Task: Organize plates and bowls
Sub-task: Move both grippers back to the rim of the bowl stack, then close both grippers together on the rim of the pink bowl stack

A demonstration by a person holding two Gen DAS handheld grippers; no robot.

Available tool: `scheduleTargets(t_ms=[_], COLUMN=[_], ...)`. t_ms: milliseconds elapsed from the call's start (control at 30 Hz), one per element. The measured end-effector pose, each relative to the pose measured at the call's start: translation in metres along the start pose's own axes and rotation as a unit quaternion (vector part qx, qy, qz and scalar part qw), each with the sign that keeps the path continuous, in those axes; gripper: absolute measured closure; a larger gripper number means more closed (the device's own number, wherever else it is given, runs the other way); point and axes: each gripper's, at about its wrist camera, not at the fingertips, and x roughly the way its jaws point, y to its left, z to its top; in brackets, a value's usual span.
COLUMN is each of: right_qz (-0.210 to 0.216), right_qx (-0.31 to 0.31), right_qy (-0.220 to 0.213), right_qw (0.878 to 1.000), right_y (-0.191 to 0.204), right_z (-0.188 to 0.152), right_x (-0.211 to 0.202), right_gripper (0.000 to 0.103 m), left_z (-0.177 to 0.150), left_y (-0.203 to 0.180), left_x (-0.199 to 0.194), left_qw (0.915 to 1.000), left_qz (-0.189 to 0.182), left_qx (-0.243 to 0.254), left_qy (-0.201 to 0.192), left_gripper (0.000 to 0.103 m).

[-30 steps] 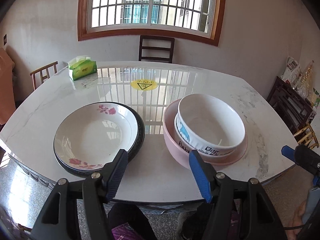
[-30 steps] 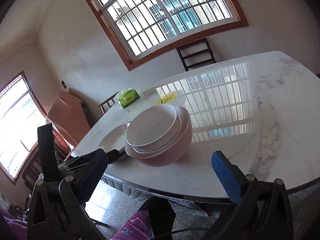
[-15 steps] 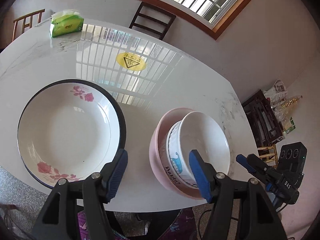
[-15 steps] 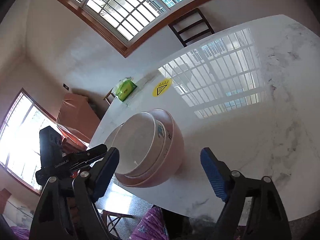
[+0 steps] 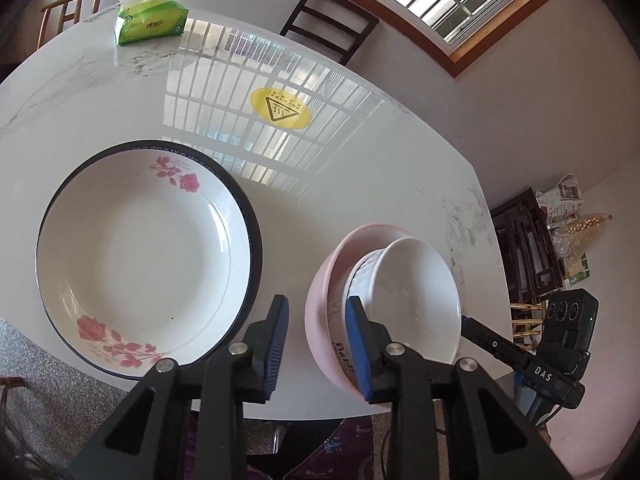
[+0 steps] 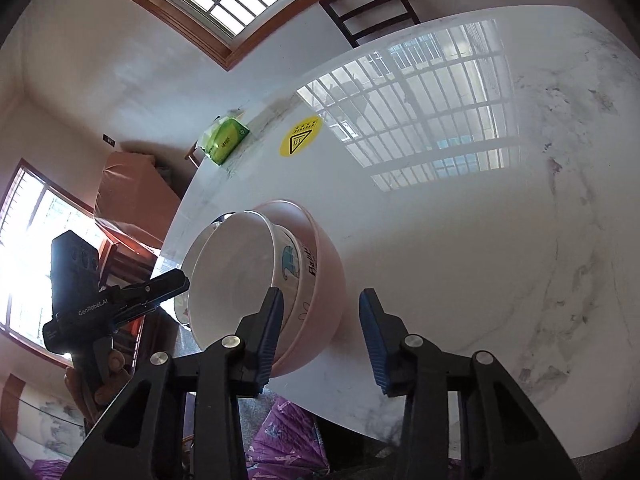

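A white bowl (image 5: 412, 300) sits nested in a pink bowl (image 5: 320, 312) near the table's front right. A white rose-patterned plate (image 5: 136, 256) lies stacked on a dark-rimmed plate (image 5: 256, 236) at the left. My left gripper (image 5: 318, 344) is open above the pink bowl's left rim, which lies between its fingers. My right gripper (image 6: 320, 332) is open, its fingers straddling the right wall of the pink bowl (image 6: 324, 280); the white bowl (image 6: 232, 272) shows left of it.
The white marble table (image 5: 360, 168) carries a green tissue pack (image 5: 150, 22) at the far left and a yellow warning sticker (image 5: 280, 110) in the middle. A dark chair (image 5: 332, 26) stands behind the table. A dark shelf (image 5: 528, 248) stands at the right.
Both grippers have moved in over the nested bowls and tilted downward. Their jaws have narrowed but stay open on either side of the pink bowl's rim.
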Motion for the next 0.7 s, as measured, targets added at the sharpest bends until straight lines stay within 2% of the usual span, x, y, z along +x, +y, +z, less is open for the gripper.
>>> scheduleTargets(t_ms=[267,467,700], right_qz=[-0.029,-0.057,-0.092], right_qx=[-0.006,-0.018,-0.030], right_qy=[0.043,0.073,0.107], right_qw=[0.999,0.996,0.990], right_y=[-0.003,0.005,0.013], right_z=[0.006,0.014,0.022], right_x=[0.012,0.018,0.026], right_gripper=[0.070,0.070,0.071], left_z=[0.001,0.000,-0.002], left_y=[0.000,-0.002,-0.013], left_x=[0.018,0.033,0.038], left_qw=[0.9994,0.9986,0.9977], left_qz=[-0.003,0.015,0.047], left_qx=[-0.006,-0.006,0.017], left_qy=[0.033,0.051,0.046], left_gripper=[0.077,0.079,0.077])
